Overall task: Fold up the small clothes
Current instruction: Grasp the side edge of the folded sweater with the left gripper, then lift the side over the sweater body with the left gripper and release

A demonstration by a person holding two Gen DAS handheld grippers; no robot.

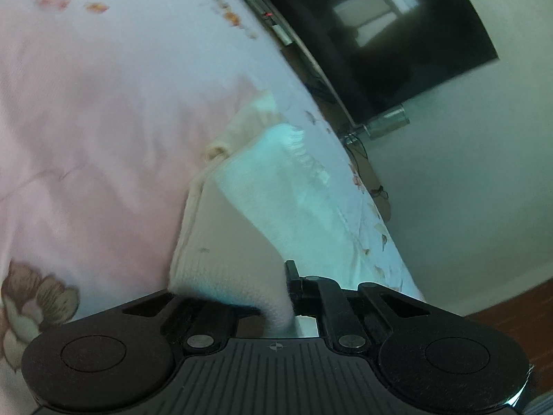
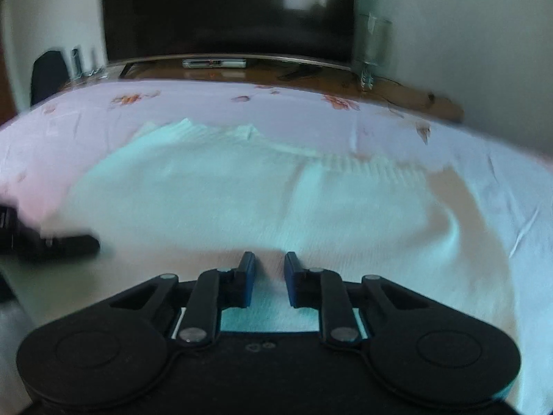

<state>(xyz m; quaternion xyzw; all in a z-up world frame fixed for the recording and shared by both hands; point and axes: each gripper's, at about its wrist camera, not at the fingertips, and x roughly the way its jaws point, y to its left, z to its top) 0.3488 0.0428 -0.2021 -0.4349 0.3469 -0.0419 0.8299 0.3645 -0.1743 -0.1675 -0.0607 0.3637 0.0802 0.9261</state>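
A small white knitted garment (image 2: 249, 193) lies spread on a pink floral bedsheet (image 2: 242, 103). My left gripper (image 1: 273, 297) is shut on the garment's edge (image 1: 235, 266) and holds it lifted, so the cloth hangs from the jaws toward the bed. Only the right fingertip (image 1: 292, 276) shows; the cloth hides the other. My right gripper (image 2: 269, 269) hovers low over the near part of the garment, its jaws a little apart with white knit showing between them, not pinched. The left gripper also shows as a dark blurred shape in the right wrist view (image 2: 52, 242).
A large dark TV (image 2: 228, 10) stands on a wooden shelf (image 2: 397, 93) beyond the bed's far edge, with a small device (image 2: 214, 63) beneath it and a glass (image 2: 371, 45) at its right. A pale wall (image 1: 466, 190) lies past the bed's side.
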